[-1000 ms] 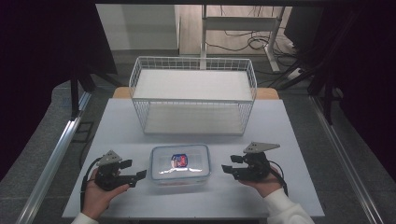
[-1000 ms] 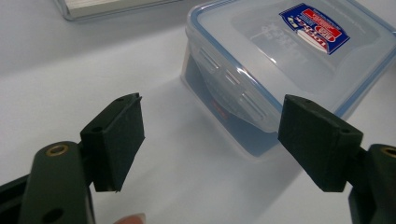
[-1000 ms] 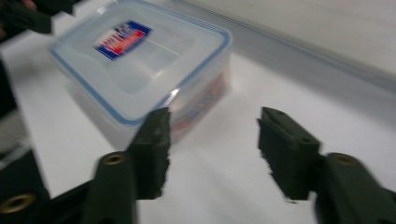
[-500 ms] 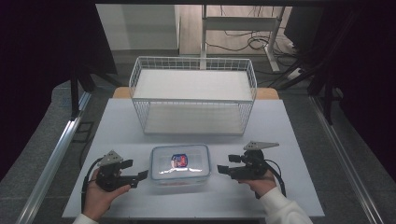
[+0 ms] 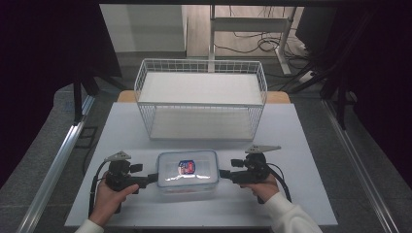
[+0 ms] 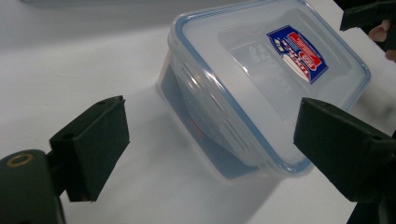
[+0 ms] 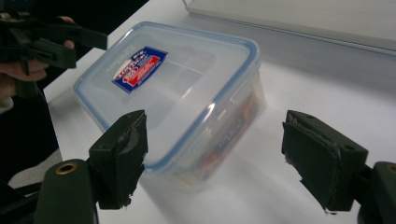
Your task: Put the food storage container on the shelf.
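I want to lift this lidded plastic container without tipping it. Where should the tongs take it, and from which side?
Grip the container at its two short end walls, just under the lid rim, left tongs from its left and right tongs from its right. It sits flat, and its long sides look too wide for the open jaws.

The one printed thing is a blue and red label [image 6: 297, 54] with white lettering, stuck on the clear lid of the plastic container [image 5: 187, 172]. Its lettering is too blurred to read in the left gripper view, and just as unclear on the label [image 7: 138, 68] in the right gripper view. Faint raised marks on the lid beside it cannot be read either. Reddish print shows through the container's side wall, also illegible.
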